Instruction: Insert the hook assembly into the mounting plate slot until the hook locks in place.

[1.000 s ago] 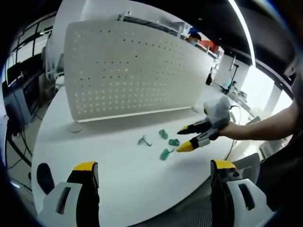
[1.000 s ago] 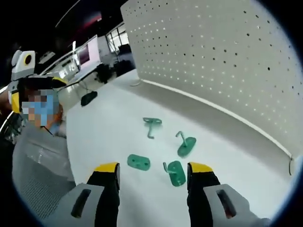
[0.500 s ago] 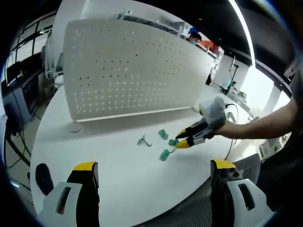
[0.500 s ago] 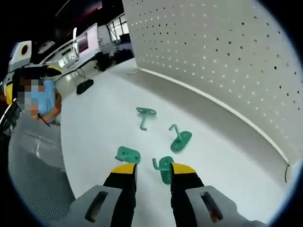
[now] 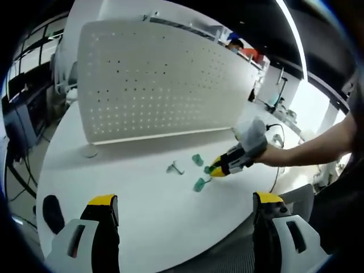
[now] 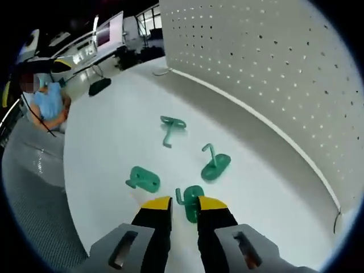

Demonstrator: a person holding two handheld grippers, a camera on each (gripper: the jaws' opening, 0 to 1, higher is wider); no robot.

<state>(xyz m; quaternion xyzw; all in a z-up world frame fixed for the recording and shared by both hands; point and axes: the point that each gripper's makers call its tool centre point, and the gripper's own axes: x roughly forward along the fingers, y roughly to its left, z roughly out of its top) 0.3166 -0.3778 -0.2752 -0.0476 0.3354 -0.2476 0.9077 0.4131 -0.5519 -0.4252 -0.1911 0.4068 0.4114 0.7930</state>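
The hook (image 6: 191,202) lies on the white table (image 6: 108,142) among three other green pieces; the right gripper (image 6: 184,206) has narrowed its jaws around it, likely pinching; the left gripper (image 5: 185,207) waits, released, well back.

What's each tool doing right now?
Left tool: open, holding nothing.
Right tool: nearly closed around a green hook piece on the table; a firm grip cannot be told.

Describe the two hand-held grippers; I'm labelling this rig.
Both look alike. The left hand-held gripper and the right hand-held gripper have pale grey bodies, black jaws and yellow tips. A slot marks each grey body.
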